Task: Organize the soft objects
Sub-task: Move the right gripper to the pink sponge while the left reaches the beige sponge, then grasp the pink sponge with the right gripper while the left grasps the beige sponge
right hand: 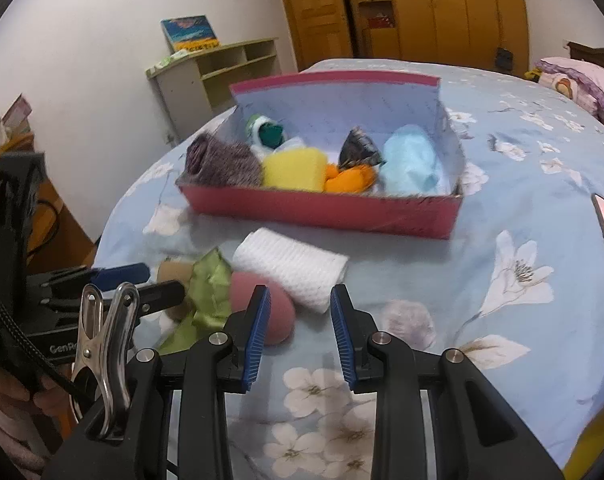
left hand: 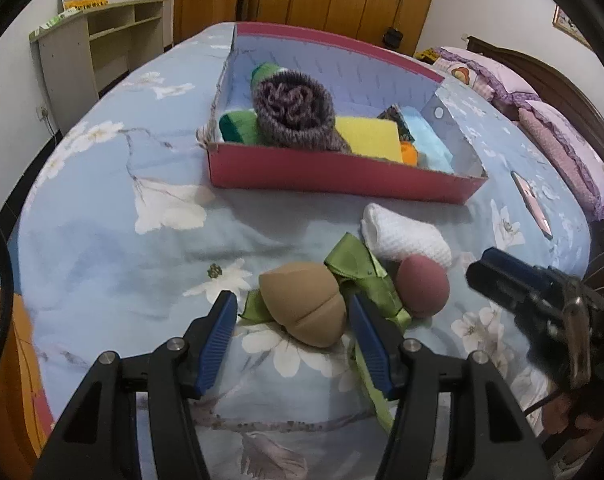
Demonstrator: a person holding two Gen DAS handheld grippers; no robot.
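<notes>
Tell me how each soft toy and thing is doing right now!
Left tongs: open around the tan sponge.
Right tongs: open, empty.
Tan sponge: on the bed, between the left tongs.
Pink sponge: on the bed, loose.
Green ribbon: crumpled between the sponges.
White cloth: folded, outside the box.
Pink box: open, partly filled.

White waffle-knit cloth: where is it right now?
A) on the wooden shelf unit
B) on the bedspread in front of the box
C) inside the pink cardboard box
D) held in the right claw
B: the folded white waffle-knit cloth lies on the blue floral bedspread, on the near side of the pink cardboard box, beyond the open right claw, which grips nothing.
</notes>
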